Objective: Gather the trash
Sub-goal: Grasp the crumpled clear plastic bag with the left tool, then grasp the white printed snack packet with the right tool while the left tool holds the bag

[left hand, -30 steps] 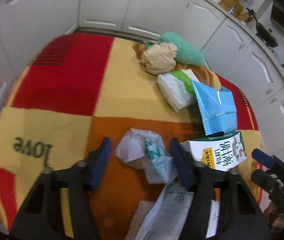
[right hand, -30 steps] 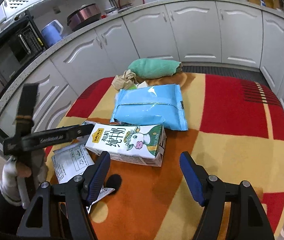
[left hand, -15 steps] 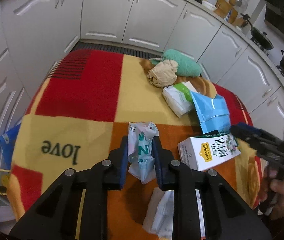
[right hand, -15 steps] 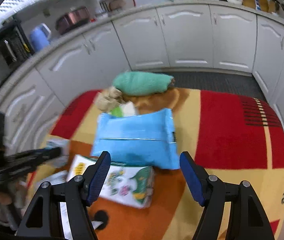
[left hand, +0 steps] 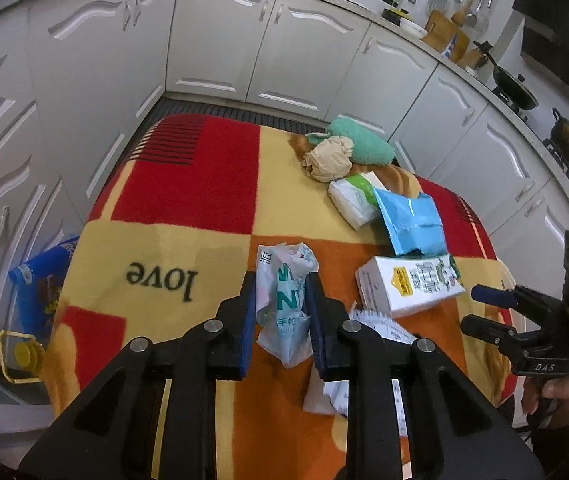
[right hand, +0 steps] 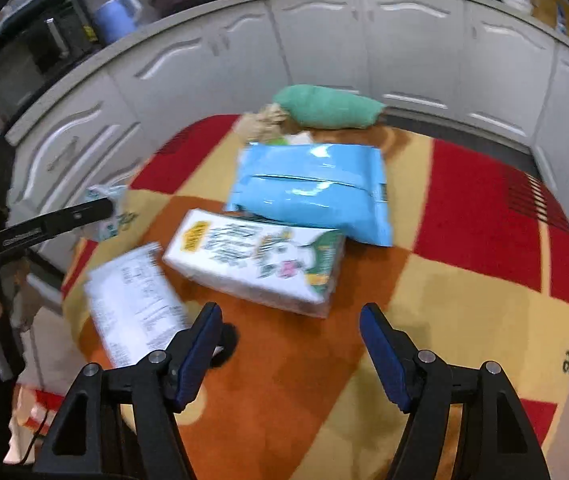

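Already the crumpled plastic wrapper sat squeezed between the two blue pads of your left gripper, out in front of the checked blanket, though you could not tell if its low end touched the cloth. Its long way ran up and down between the fingers, with a bit poking out above the tips and a bit hanging below.

Your right gripper was partly open and held nothing. The milk carton lay just ahead of its fingers, a little to the left, with its long side lying across the gap. That hand was the nearer one for the carton, I think. The blue bag lay behind the carton and touched it. A printed paper lay beside the left finger.

The right view was blurry, so the words on the carton were hard to read. No bin for the trash showed clearly anywhere.
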`<action>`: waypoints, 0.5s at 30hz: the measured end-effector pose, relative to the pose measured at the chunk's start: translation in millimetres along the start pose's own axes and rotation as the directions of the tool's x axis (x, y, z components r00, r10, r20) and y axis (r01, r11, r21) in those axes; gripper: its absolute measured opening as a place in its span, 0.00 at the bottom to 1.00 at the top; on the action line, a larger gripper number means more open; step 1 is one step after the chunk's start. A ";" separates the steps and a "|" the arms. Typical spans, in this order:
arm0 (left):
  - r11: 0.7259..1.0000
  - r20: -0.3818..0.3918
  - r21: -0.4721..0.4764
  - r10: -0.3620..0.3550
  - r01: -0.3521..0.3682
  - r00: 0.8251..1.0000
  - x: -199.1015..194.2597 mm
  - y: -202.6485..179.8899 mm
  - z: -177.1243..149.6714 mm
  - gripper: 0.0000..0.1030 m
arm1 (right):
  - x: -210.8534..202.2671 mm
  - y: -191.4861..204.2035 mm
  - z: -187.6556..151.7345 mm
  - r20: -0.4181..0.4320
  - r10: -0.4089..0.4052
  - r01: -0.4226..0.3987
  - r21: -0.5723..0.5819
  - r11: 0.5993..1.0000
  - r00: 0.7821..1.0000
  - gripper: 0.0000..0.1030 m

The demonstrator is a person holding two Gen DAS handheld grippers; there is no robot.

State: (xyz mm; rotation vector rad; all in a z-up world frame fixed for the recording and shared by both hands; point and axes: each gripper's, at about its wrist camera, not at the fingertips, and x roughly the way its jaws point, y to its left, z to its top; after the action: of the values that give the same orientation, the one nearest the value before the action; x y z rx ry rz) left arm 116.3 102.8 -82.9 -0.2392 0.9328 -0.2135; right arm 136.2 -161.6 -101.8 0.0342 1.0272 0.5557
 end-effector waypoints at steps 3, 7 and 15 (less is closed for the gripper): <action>1.000 0.002 0.011 0.009 -0.009 1.000 -7.6 -1.1 -8.8 0.20 | 0.5 12.0 -3.6 -0.017 0.042 -0.042 -0.019 0.999 0.999 0.67; 0.999 0.000 0.006 0.034 -0.034 0.999 -16.0 7.1 -18.2 0.20 | -1.9 33.0 -6.6 -0.006 0.168 -0.168 -0.058 0.984 0.986 0.67; 0.999 0.006 -0.017 0.050 -0.050 0.999 -28.5 21.7 -29.3 0.20 | 34.2 99.3 -14.5 -0.077 0.118 -0.135 -0.300 0.944 0.990 0.88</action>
State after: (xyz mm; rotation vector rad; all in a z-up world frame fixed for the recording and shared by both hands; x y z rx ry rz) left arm 77.7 128.3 -84.2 -0.2317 0.9335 -0.1585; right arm 95.8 -63.8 -108.9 -0.1912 0.9903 0.8323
